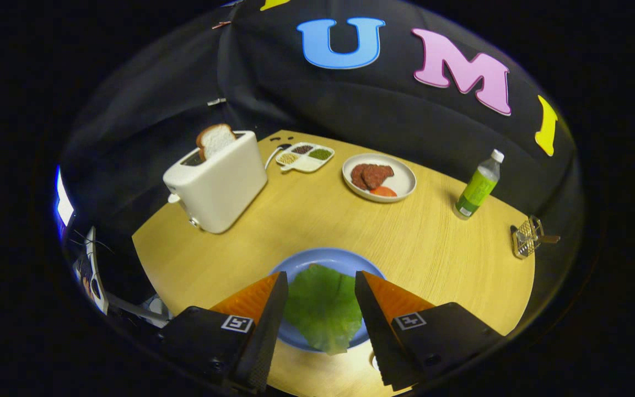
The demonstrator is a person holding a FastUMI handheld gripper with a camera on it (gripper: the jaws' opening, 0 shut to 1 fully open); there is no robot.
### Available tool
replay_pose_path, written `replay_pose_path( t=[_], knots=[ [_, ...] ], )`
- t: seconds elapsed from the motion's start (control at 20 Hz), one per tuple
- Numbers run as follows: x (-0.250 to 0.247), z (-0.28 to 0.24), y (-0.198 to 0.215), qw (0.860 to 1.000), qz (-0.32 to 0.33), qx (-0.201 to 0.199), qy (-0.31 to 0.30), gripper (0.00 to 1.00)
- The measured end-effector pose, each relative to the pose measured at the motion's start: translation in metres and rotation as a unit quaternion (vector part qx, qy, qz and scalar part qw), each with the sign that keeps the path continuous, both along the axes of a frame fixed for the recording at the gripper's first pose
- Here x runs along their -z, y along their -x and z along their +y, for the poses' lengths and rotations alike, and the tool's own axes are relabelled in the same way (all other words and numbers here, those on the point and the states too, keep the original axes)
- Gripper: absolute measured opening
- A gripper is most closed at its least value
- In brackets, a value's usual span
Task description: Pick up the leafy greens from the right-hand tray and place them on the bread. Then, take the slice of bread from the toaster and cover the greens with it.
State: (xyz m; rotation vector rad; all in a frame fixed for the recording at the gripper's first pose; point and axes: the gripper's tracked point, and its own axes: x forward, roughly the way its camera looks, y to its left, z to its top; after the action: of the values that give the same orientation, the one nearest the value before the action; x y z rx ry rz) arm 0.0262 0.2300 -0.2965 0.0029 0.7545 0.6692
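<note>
The gripper (321, 284) has its fingers (273, 309) spread wide, holding nothing. Between them a flat green leaf (322, 306) lies on a blue plate (328, 258) on the desk (433, 248). Beyond stands the toaster (218, 184) with a bread slice (215, 139) upright in its slot. Further off are a compartment tray (305, 156), a meat plate (379, 177) and a bottle (478, 186).

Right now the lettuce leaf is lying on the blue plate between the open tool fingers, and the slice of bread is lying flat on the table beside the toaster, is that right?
Not quite. In the gripper view the slice of bread stands upright in a slot of the toaster, not flat on the table. The rest holds: the lettuce leaf lies on the blue plate, between the open tool fingers.
</note>
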Motion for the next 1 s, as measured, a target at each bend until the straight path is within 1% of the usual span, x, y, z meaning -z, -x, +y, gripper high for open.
replay_pose_path(
  t=[0.15, 0.3, 0.4, 0.5, 0.65, 0.7, 0.75, 0.8, 1.0],
  knots=[
    [-0.057, 0.034, -0.012, 0.999, -0.039, -0.010, -0.033, 0.78],
    [-0.105, 0.079, -0.023, 0.995, -0.065, -0.033, -0.062, 0.79],
    [-0.131, 0.111, -0.031, 0.993, -0.083, -0.048, -0.074, 0.79],
    [-0.147, 0.141, -0.039, 0.990, -0.104, -0.060, -0.073, 0.81],
    [-0.160, 0.192, -0.046, 0.987, -0.122, -0.074, -0.073, 0.81],
    [-0.159, 0.207, -0.048, 0.987, -0.125, -0.076, -0.071, 0.83],
    [-0.157, 0.219, -0.051, 0.986, -0.128, -0.079, -0.067, 0.88],
    [-0.151, 0.234, -0.057, 0.987, -0.132, -0.077, -0.060, 0.99],
    [-0.127, 0.272, -0.072, 0.990, -0.117, -0.071, -0.037, 0.99]
  ],
)
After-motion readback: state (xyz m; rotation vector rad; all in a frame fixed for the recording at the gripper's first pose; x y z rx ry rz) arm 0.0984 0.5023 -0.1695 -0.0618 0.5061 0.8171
